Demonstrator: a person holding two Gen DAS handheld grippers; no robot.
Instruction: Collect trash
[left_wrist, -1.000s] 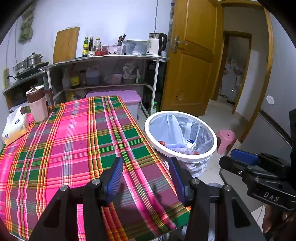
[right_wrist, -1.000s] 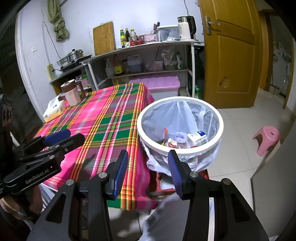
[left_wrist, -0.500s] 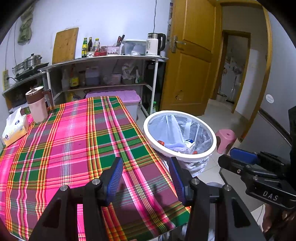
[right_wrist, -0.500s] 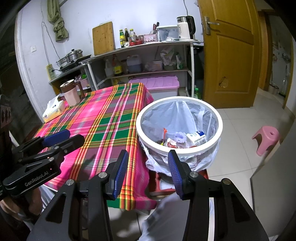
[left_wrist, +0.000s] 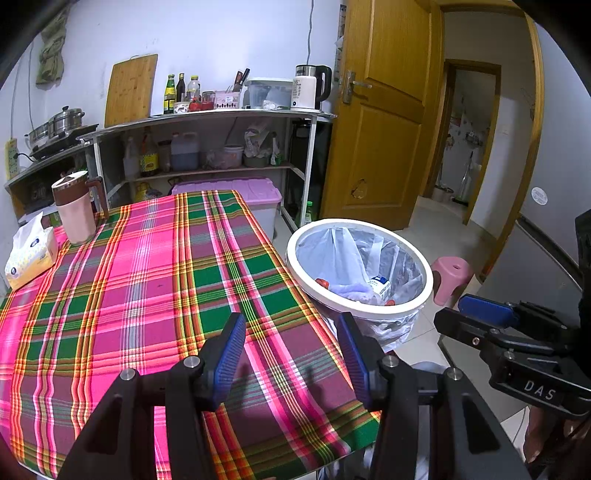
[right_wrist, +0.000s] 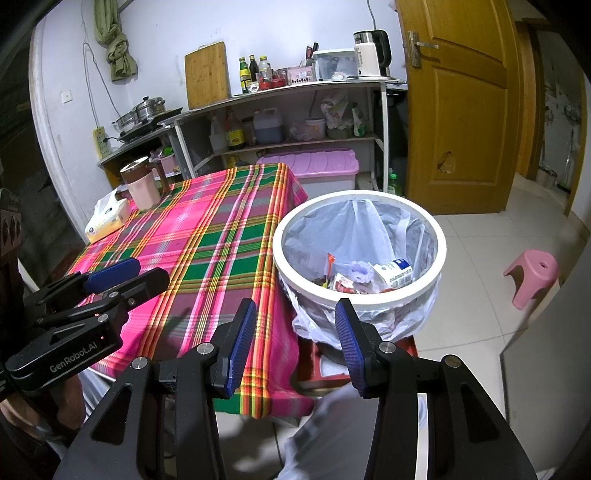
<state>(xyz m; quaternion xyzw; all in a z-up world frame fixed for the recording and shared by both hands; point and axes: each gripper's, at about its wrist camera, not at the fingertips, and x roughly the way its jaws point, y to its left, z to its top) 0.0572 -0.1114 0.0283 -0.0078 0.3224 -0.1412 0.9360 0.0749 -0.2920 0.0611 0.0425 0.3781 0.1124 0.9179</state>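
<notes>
Trash (right_wrist: 364, 277) sits in the bottom of the white bin (right_wrist: 439, 236), which stands just beside the near corner of the table (left_wrist: 147, 280): a small white bottle with a blue label, a few crumpled red wrappers and a bit of pale purple plastic, all loose inside the clear bag (right_wrist: 369, 229) that lines the bin. From where I stand it all looks light and soft, the wrappers likely to crackle and slide under a pinch, the bottle the only stiff piece. The bag itself is thin and slack, so I would guess the best hold is on the folded edge hanging over the bin's rim, or on the loose handles draped inside, rather than on the contents. The table by the bin carries only its checked cloth, a pink jug (left_wrist: 75, 206) and a tissue pack (left_wrist: 31, 254) at the far end, with no litter that I can see. The left gripper (left_wrist: 291, 352) hovers over the table's near edge with its blue pads parted to a middling gap and nothing between them. The right gripper (right_wrist: 293, 343) hangs just short of the bin, pointed down at its rim, jaws likewise set apart and empty, touching neither bag nor bin.
</notes>
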